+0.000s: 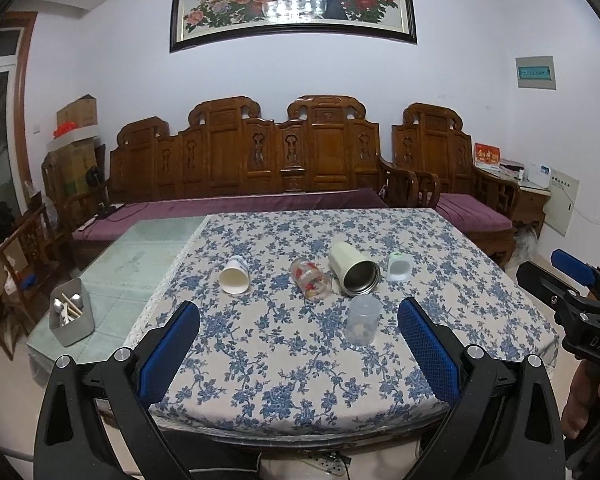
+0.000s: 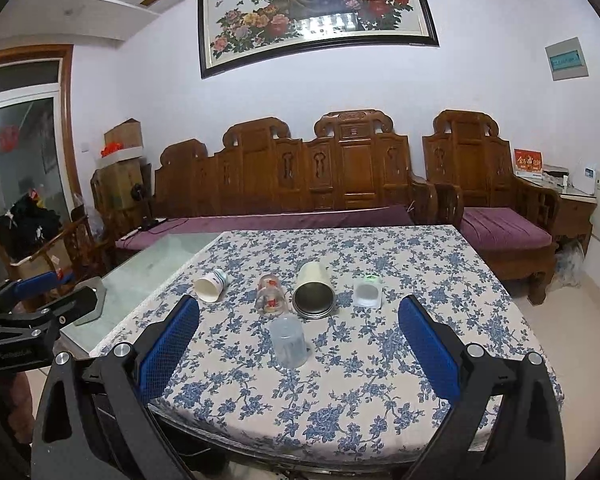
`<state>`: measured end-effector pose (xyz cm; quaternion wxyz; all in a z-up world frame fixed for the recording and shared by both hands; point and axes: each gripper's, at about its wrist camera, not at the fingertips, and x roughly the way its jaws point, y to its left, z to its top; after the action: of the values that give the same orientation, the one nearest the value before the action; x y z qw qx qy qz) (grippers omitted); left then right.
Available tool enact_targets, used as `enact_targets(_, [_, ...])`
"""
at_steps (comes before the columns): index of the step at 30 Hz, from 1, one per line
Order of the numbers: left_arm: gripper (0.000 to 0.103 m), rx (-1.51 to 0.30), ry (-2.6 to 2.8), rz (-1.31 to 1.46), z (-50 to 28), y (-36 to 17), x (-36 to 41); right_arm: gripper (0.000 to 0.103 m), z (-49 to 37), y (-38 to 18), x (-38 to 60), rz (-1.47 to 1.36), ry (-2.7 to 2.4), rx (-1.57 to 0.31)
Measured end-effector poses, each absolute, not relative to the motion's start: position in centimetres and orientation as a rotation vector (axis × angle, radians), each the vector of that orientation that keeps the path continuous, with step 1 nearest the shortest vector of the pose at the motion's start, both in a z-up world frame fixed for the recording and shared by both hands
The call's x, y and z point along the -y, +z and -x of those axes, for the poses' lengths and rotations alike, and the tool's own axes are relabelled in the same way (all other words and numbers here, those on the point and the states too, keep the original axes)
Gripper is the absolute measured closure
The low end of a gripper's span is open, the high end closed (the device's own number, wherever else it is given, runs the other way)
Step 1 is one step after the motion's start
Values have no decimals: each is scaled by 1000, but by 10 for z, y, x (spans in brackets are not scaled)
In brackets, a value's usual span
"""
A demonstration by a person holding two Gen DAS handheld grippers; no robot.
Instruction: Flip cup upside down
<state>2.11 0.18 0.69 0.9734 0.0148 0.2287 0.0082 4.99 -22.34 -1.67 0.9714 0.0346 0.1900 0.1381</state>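
Several cups rest on the floral tablecloth (image 1: 284, 364). A white paper cup (image 1: 235, 275) (image 2: 209, 285), a glass with red fish (image 1: 311, 279) (image 2: 271, 295), a cream steel-lined tumbler (image 1: 353, 269) (image 2: 313, 290) and a small clear cup (image 1: 399, 267) (image 2: 367, 291) lie on their sides. A frosted plastic cup (image 1: 363, 320) (image 2: 288, 342) stands mouth down nearest me. My left gripper (image 1: 299, 350) and right gripper (image 2: 299, 350) are open and empty, above the table's near edge, apart from every cup.
A grey cutlery holder (image 1: 71, 317) stands on the glass tabletop (image 1: 140, 256) left of the cloth. The right gripper shows at the far right of the left wrist view (image 1: 580, 300). A carved wooden sofa (image 1: 244, 168) stands behind the table.
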Motion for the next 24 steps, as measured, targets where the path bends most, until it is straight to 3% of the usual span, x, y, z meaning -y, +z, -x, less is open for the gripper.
enact_targets(24, [8, -457, 13, -28, -20, 7, 1, 3, -49, -16, 222, -73, 280, -385])
